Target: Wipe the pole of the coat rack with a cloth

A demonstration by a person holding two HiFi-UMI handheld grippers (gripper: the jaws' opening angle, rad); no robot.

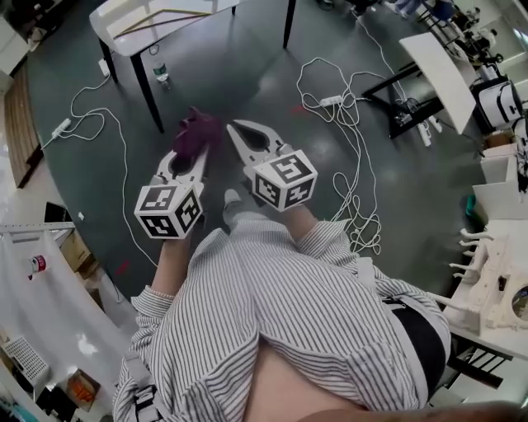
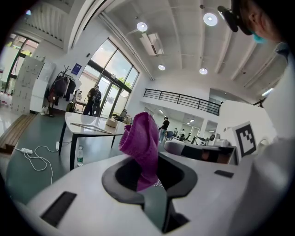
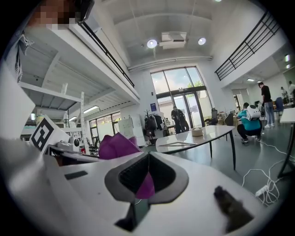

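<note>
A purple cloth (image 1: pixel 196 132) sticks out past the tips of my left gripper (image 1: pixel 191 152), which is shut on it; in the left gripper view the cloth (image 2: pixel 140 138) rises from between the jaws of that gripper (image 2: pixel 148 156). My right gripper (image 1: pixel 239 128) is held just right of the cloth, its jaw tips together. In the right gripper view its jaws (image 3: pixel 147 156) meet in a thin line and the cloth (image 3: pixel 117 146) shows at the left. A coat rack (image 2: pixel 62 85) hung with dark clothes stands far off near the glass doors, also visible as the coat rack (image 3: pixel 151 123).
A white table (image 1: pixel 136 25) on black legs stands ahead with a water bottle (image 1: pixel 161 74) on the floor under it. White cables (image 1: pixel 338 107) and a power strip (image 1: pixel 61 127) lie on the dark floor. More desks (image 1: pixel 445 66) stand at the right. People stand by the doors (image 2: pixel 94 99).
</note>
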